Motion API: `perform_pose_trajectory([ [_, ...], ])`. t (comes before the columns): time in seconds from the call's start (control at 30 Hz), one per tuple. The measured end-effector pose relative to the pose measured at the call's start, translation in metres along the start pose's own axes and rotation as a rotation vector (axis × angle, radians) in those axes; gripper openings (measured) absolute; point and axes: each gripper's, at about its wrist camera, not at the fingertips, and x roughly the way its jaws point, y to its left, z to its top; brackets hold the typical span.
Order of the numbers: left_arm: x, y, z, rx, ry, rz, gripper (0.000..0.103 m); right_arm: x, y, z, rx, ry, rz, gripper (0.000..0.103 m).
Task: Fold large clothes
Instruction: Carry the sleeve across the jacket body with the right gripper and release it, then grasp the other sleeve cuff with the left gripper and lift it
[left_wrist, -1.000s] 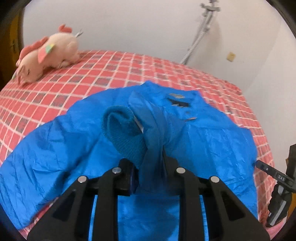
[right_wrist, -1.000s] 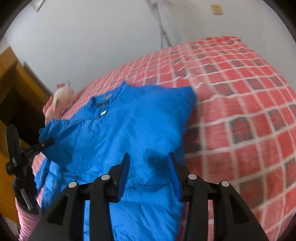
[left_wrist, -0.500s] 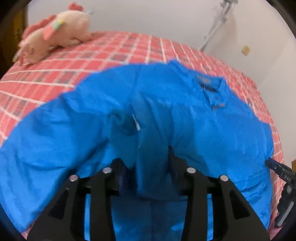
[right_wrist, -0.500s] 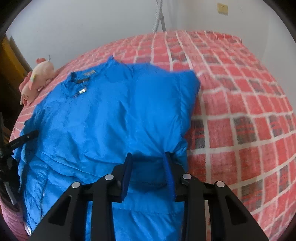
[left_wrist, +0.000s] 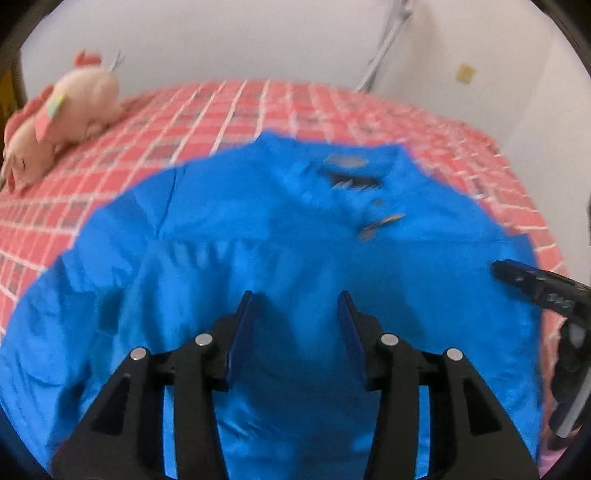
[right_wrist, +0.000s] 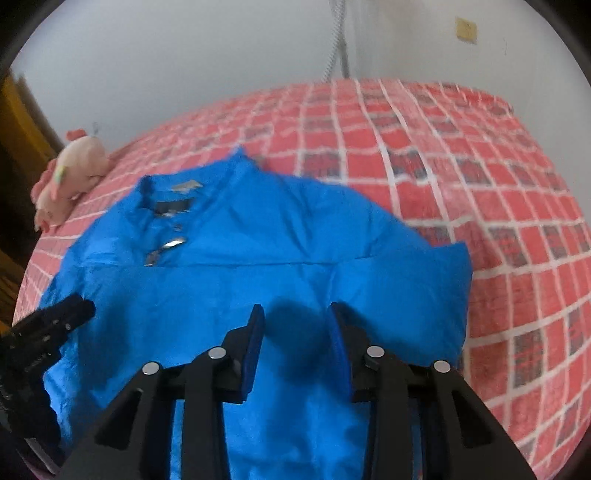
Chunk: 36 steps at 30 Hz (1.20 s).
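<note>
A bright blue padded jacket (left_wrist: 295, 221) lies spread on the bed, collar and grey label (left_wrist: 347, 173) at the far side. My left gripper (left_wrist: 295, 295) hovers over its middle, jaws apart and opening, with nothing pinched between them. In the right wrist view the jacket (right_wrist: 258, 258) has its right side folded in to a straight edge. My right gripper (right_wrist: 295, 308) sits just above the fabric near that edge. Its jaws are closing, with only flat cloth below them. Each gripper shows at the edge of the other's view: the right one (left_wrist: 535, 288) and the left one (right_wrist: 55, 317).
The bed wears a red checked cover (right_wrist: 480, 184) that runs on to the right and far side. A pink plush toy (left_wrist: 62, 114) lies at the far left corner. A white wall with a metal hose (left_wrist: 384, 44) and a socket (left_wrist: 465, 72) stands behind.
The left gripper let go of the sleeve with the knitted cuff and opened; the sleeve now lies flat on the jacket. The right gripper's jaws narrowed as it moved in over the jacket.
</note>
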Motion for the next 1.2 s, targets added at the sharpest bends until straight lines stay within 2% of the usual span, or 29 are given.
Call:
perform_pose_trajectory([
  [0.1, 0.009, 0.013, -0.005, -0.005, -0.011, -0.04, 0.04, 0.006, -0.011, -0.002, 0.03, 0.003, 0.058, 0.032],
  [0.2, 0.003, 0.014, -0.004, -0.035, -0.005, -0.042, 0.038, 0.0, -0.01, -0.005, 0.027, 0.002, 0.034, 0.034],
  [0.23, -0.006, 0.012, -0.007, -0.042, -0.012, -0.034, 0.04, -0.008, -0.006, -0.008, 0.012, -0.013, 0.029, 0.036],
  [0.27, -0.014, 0.009, -0.008, -0.038, -0.027, -0.043, 0.048, -0.018, 0.0, -0.013, -0.014, -0.03, 0.038, 0.037],
  [0.33, -0.033, 0.001, -0.017, -0.009, -0.056, -0.047, 0.053, -0.032, 0.009, -0.024, -0.045, -0.039, 0.045, 0.037],
  [0.43, -0.043, -0.009, -0.027, 0.022, -0.052, -0.066, 0.053, -0.044, 0.015, -0.044, -0.055, -0.013, 0.071, 0.037],
  [0.5, -0.038, -0.011, -0.034, 0.03, -0.021, -0.072, 0.053, -0.042, 0.015, -0.051, -0.049, 0.014, 0.075, 0.037],
  [0.6, -0.014, -0.004, -0.04, 0.021, 0.03, -0.062, 0.053, -0.024, 0.009, -0.059, -0.037, 0.056, 0.032, 0.037],
  [0.77, -0.008, -0.006, -0.046, 0.051, 0.005, -0.043, 0.053, -0.014, 0.01, -0.061, -0.037, 0.037, 0.04, 0.037],
  [0.9, -0.014, -0.003, -0.044, 0.022, 0.02, -0.057, 0.053, -0.03, 0.01, -0.064, -0.037, 0.014, 0.053, 0.038],
  [0.97, -0.029, 0.008, -0.045, -0.029, 0.033, -0.088, 0.056, -0.053, 0.014, -0.066, -0.052, -0.011, 0.097, 0.039],
  [1.0, -0.04, 0.013, -0.046, -0.042, 0.024, -0.106, 0.058, -0.063, 0.014, -0.066, -0.058, -0.025, 0.108, 0.043],
  [1.07, -0.07, 0.03, -0.052, -0.054, -0.023, -0.118, 0.068, -0.081, 0.018, -0.069, -0.073, -0.039, 0.102, 0.049],
  [1.13, -0.096, 0.053, -0.062, -0.068, -0.06, -0.091, 0.075, -0.092, 0.021, -0.073, -0.083, -0.037, 0.09, 0.054],
  [1.2, -0.126, 0.089, -0.079, -0.096, -0.09, -0.016, 0.079, -0.096, 0.023, -0.078, -0.087, -0.027, 0.077, 0.058],
])
